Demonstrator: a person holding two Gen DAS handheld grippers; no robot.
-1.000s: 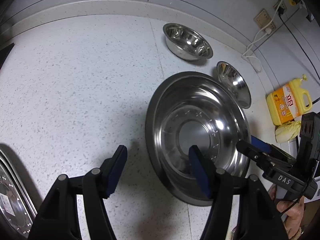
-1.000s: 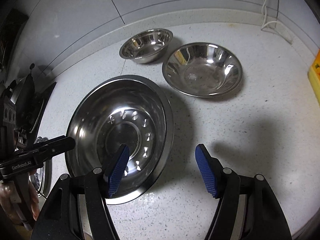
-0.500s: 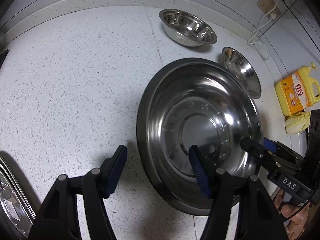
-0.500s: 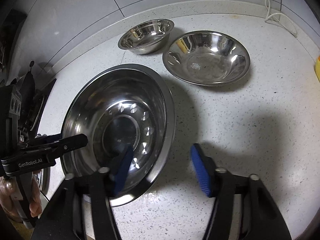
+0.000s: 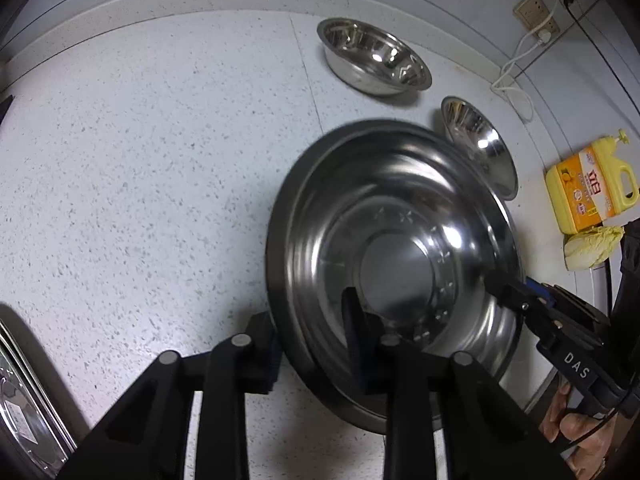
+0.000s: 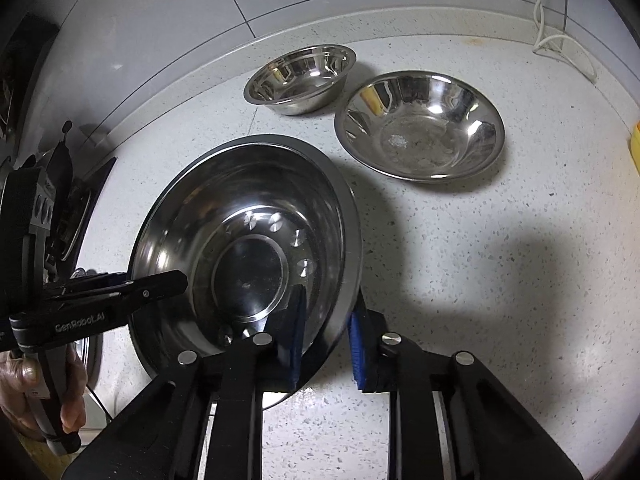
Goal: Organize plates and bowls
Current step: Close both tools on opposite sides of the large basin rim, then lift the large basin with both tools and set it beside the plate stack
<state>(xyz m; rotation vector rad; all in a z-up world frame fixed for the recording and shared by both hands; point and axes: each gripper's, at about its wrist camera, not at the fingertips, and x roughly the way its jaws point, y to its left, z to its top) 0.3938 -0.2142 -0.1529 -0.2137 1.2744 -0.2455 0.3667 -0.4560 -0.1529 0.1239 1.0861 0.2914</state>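
Two grippers grip opposite edges of the large stainless steel basin, which sits on the speckled white countertop; the left gripper has just been closing and now pinches the basin's near-left rim, one pad outside the wall and one inside; the right gripper has likewise just been closing, its blue pads clamped on the rim at the basin's right edge. Only the left wrist view shows a yellow detergent jug, a pale leafy cabbage just beside it, wall sockets and the edge of another steel dish at far left; the right wrist view alone shows the medium steel bowl face-on, round, shiny and slightly smudged inside, with the small steel bowl just behind it near the backsplash; the basin's flat centre is ringed by stamped marks.
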